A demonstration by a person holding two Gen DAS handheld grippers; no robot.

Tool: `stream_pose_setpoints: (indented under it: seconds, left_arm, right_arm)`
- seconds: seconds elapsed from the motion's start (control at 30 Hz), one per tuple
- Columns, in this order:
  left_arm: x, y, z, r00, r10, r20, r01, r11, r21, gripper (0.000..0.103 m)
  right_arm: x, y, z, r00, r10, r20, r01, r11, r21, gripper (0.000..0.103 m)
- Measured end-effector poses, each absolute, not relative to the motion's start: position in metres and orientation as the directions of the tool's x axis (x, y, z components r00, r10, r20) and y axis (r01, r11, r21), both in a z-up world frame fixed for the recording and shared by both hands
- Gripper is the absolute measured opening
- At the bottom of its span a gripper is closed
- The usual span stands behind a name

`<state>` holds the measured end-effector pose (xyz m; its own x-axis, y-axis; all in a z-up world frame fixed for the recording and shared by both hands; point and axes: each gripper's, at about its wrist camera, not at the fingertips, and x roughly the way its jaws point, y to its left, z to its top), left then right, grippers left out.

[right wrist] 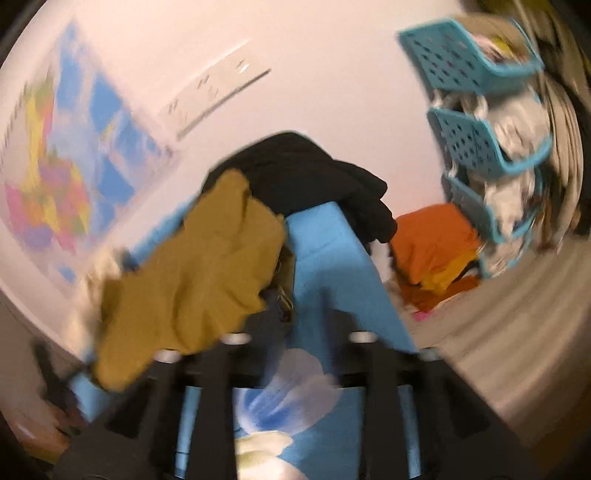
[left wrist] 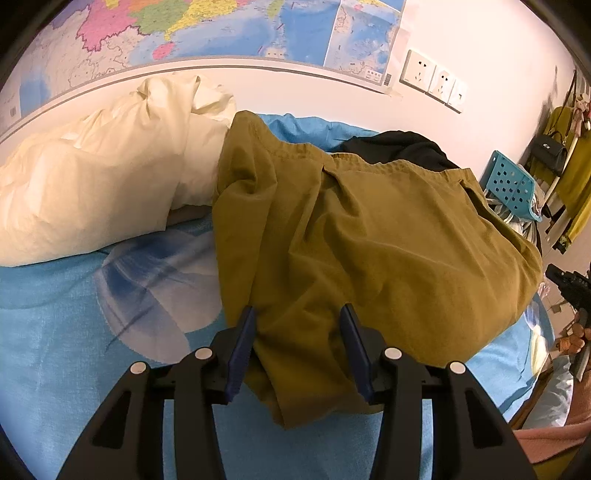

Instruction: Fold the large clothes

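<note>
1. An olive-brown garment (left wrist: 369, 236) lies spread in loose folds across the blue bedsheet (left wrist: 55, 332) of a bed, its far edge up against a cream pillow (left wrist: 92, 184) on the left and a black garment (left wrist: 399, 147) behind it
2. The left gripper (left wrist: 299, 325) has its jaws spread apart, one blue pad (left wrist: 242, 354) on each side of a near fold of the olive-brown cloth; the fabric sits between them and runs down past the fingers toward the camera, and nothing is clamped
3. In the right wrist view everything is heavily blurred; the right gripper (right wrist: 295, 325) shows only as dark finger shapes, and whether its jaws are apart or closed cannot be told
4. In that view the olive-brown garment (right wrist: 192, 280) bunches to the left of the right gripper, overlapping its left finger area, with the black garment (right wrist: 317, 177) heaped behind on the bed corner
5. A map (left wrist: 184, 33) hangs on the wall above the bed, with wall sockets (left wrist: 432, 79) to its right
6. Turquoise perforated baskets (right wrist: 476, 140) stacked with laundry stand beyond the bed, and an orange cloth pile (right wrist: 436, 240) lies beside them
</note>
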<state>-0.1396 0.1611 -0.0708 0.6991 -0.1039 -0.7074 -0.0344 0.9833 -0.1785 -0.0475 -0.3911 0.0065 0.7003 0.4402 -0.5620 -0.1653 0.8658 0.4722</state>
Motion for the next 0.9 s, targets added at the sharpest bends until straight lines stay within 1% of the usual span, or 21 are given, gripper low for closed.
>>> stream_pose_setpoints:
  seconds: [0.1, 0.13, 0.17, 0.2, 0.27, 0.3, 0.33, 0.37, 0.5, 0.53, 0.57, 0.63, 0.67, 0.73, 0.77, 0.8, 0.83, 0.87, 0.9]
  left_arm:
    - [-0.137, 0.16, -0.071, 0.699, -0.099, -0.709, -0.035, 0.984, -0.173, 0.046]
    - [-0.138, 0.159, -0.071, 0.699, -0.098, -0.709, -0.037, 0.984, -0.172, 0.046]
    - [-0.138, 0.159, -0.071, 0.698, -0.096, -0.709, -0.038, 0.984, -0.171, 0.046]
    - [-0.137, 0.159, -0.071, 0.698, -0.096, -0.709, -0.039, 0.984, -0.172, 0.046]
    - [-0.137, 0.159, -0.072, 0.697, -0.097, -0.71, -0.04, 0.984, -0.174, 0.046]
    - [-0.136, 0.16, -0.071, 0.697, -0.098, -0.71, -0.042, 0.983, -0.177, 0.046]
    - [-0.136, 0.16, -0.072, 0.698, -0.1, -0.709, -0.042, 0.983, -0.18, 0.046]
    - [-0.136, 0.16, -0.072, 0.699, -0.102, -0.708, -0.04, 0.982, -0.182, 0.046]
    - [-0.137, 0.163, -0.07, 0.706, -0.11, -0.699, -0.032, 0.982, -0.188, 0.046]
    - [-0.141, 0.164, -0.066, 0.718, -0.112, -0.687, -0.027, 0.982, -0.189, 0.046]
    - [-0.145, 0.165, -0.062, 0.725, -0.114, -0.679, -0.025, 0.981, -0.191, 0.046]
    - [-0.16, 0.168, -0.048, 0.761, -0.118, -0.638, -0.006, 0.982, -0.189, 0.047]
    - [-0.167, 0.17, -0.042, 0.776, -0.108, -0.621, -0.005, 0.984, -0.176, 0.048]
    - [-0.175, 0.175, -0.036, 0.779, -0.097, -0.62, -0.01, 0.986, -0.167, 0.047]
    - [-0.176, 0.178, -0.037, 0.771, -0.101, -0.629, -0.01, 0.985, -0.17, 0.046]
    - [-0.175, 0.178, -0.039, 0.763, -0.107, -0.638, -0.009, 0.984, -0.175, 0.04]
    - [-0.174, 0.178, -0.043, 0.749, -0.112, -0.654, -0.006, 0.985, -0.175, 0.037]
    - [-0.171, 0.177, -0.051, 0.727, -0.103, -0.679, -0.013, 0.986, -0.163, 0.03]
    - [-0.167, 0.177, -0.06, 0.702, -0.092, -0.706, -0.028, 0.987, -0.156, 0.027]
  right_arm:
    - [-0.034, -0.376, -0.003, 0.656, 0.496, -0.569, -0.206, 0.842, 0.498, 0.041]
    - [-0.029, -0.371, -0.007, 0.642, 0.506, -0.577, -0.215, 0.84, 0.497, 0.031]
    - [-0.022, -0.367, -0.012, 0.622, 0.543, -0.565, -0.24, 0.818, 0.522, 0.013]
    - [-0.023, -0.364, -0.013, 0.611, 0.564, -0.555, -0.254, 0.804, 0.537, 0.013]
    - [-0.025, -0.368, -0.006, 0.625, 0.557, -0.547, -0.263, 0.81, 0.525, 0.005]
    - [-0.028, -0.376, 0.001, 0.635, 0.571, -0.52, -0.27, 0.795, 0.543, 0.004]
    - [-0.031, -0.38, 0.006, 0.646, 0.567, -0.511, -0.266, 0.795, 0.545, 0.002]
    - [-0.032, -0.383, 0.008, 0.657, 0.542, -0.524, -0.251, 0.813, 0.526, 0.002]
    - [-0.025, -0.376, -0.008, 0.608, 0.524, -0.597, -0.206, 0.83, 0.518, 0.002]
    - [-0.027, -0.376, -0.006, 0.616, 0.51, -0.601, -0.198, 0.838, 0.508, 0.006]
    - [-0.029, -0.378, -0.002, 0.635, 0.479, -0.606, -0.178, 0.854, 0.488, 0.019]
    - [-0.04, -0.382, 0.014, 0.693, 0.415, -0.589, -0.147, 0.882, 0.448, 0.029]
    - [-0.045, -0.381, 0.021, 0.708, 0.418, -0.569, -0.168, 0.882, 0.44, 0.033]
    - [-0.055, -0.365, 0.037, 0.72, 0.44, -0.536, -0.243, 0.884, 0.399, 0.037]
    - [-0.058, -0.354, 0.043, 0.724, 0.443, -0.529, -0.275, 0.888, 0.368, 0.038]
    - [-0.061, -0.339, 0.047, 0.71, 0.472, -0.522, -0.33, 0.879, 0.345, 0.038]
    - [-0.062, -0.326, 0.049, 0.701, 0.487, -0.521, -0.361, 0.872, 0.33, 0.038]
    - [-0.061, -0.314, 0.048, 0.688, 0.502, -0.525, -0.387, 0.865, 0.319, 0.038]
    - [-0.057, -0.298, 0.044, 0.654, 0.532, -0.538, -0.433, 0.846, 0.311, 0.036]
